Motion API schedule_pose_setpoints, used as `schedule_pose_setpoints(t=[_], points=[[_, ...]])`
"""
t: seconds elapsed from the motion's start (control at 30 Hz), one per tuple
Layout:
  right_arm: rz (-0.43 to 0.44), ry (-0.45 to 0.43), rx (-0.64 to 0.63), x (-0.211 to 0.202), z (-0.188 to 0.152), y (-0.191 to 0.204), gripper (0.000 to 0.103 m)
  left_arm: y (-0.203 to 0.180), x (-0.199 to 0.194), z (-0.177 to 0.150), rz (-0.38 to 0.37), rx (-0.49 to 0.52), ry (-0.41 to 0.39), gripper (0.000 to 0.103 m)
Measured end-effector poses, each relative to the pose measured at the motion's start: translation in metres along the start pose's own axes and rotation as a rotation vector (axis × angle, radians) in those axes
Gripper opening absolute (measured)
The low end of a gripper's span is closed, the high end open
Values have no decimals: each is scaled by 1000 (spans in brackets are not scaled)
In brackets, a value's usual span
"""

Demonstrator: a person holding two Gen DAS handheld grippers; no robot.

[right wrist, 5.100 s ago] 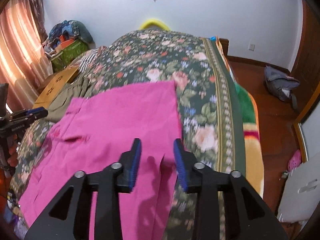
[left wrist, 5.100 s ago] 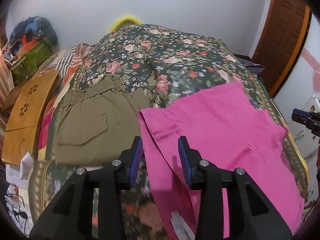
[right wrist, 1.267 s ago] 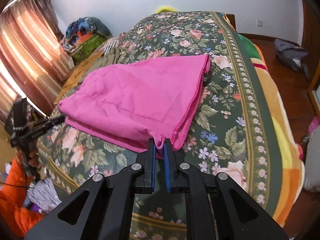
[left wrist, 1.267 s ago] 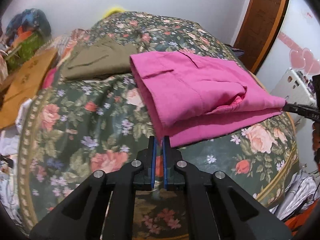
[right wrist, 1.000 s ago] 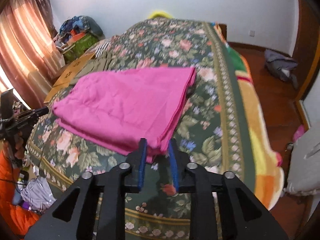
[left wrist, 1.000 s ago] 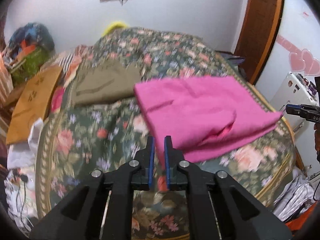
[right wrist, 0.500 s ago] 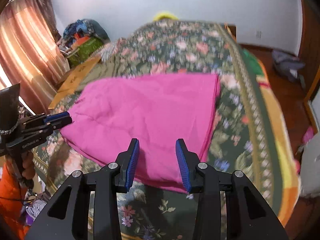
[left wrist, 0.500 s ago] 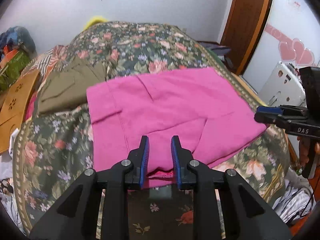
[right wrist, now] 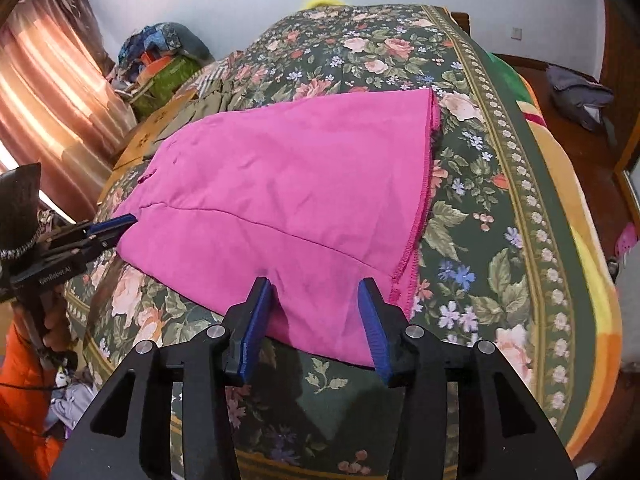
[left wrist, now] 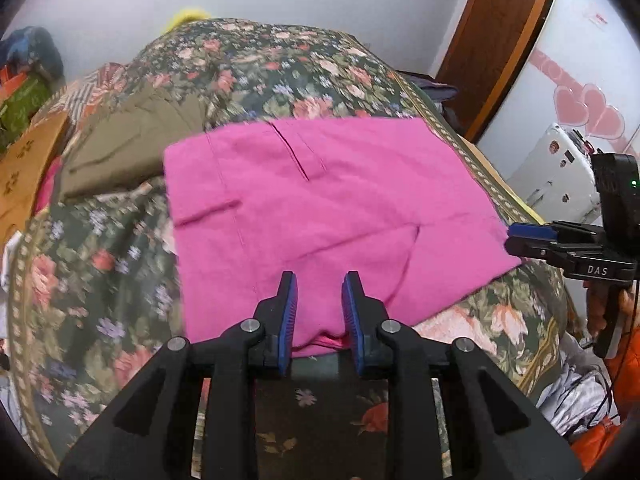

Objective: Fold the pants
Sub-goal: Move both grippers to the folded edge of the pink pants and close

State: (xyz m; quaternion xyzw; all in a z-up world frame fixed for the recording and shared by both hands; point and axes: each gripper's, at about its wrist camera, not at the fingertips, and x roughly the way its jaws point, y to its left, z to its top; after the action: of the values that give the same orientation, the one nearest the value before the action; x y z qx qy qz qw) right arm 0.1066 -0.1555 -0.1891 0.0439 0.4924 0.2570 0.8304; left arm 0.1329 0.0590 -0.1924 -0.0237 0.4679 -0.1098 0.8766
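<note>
We hold two tongs, the left gripper [left wrist: 319, 304] and right gripper [right wrist: 316, 312], both opening, released above the near edge of one pink pants [left wrist: 320, 208] folded flat on the bed [right wrist: 500, 216]; beyond lies one olive garment [left wrist: 132, 140].

The folded pink pants [left wrist: 328, 208] lay flat across the near end of the floral bedspread [right wrist: 480, 220]. Beyond the pants, toward the wall, the bedspread was bare and open. Just to the left of the pants, olive pants [left wrist: 132, 140] lay in the way, with a wooden board [left wrist: 24, 176] past them. To the right of the pink pants a wide strip of bedspread was free.
</note>
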Motion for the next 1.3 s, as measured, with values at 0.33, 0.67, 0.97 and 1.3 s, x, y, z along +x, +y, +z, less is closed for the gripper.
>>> schedule_pose_setpoints(t=[0.33, 0.67, 0.97, 1.3], points=[[-64, -124, -18, -31, 43, -16, 42, 37, -19, 51, 124, -43, -114, 60], [-135, -171, -2, -9, 93, -51, 45, 93, 31, 97, 223, -102, -96, 59], [-125, -112, 39, 44, 128, -78, 45, 105, 84, 101, 182, -87, -12, 58], [-116, -30, 47, 98, 143, -99, 45, 115, 112, 91, 84, -161, 36, 59]])
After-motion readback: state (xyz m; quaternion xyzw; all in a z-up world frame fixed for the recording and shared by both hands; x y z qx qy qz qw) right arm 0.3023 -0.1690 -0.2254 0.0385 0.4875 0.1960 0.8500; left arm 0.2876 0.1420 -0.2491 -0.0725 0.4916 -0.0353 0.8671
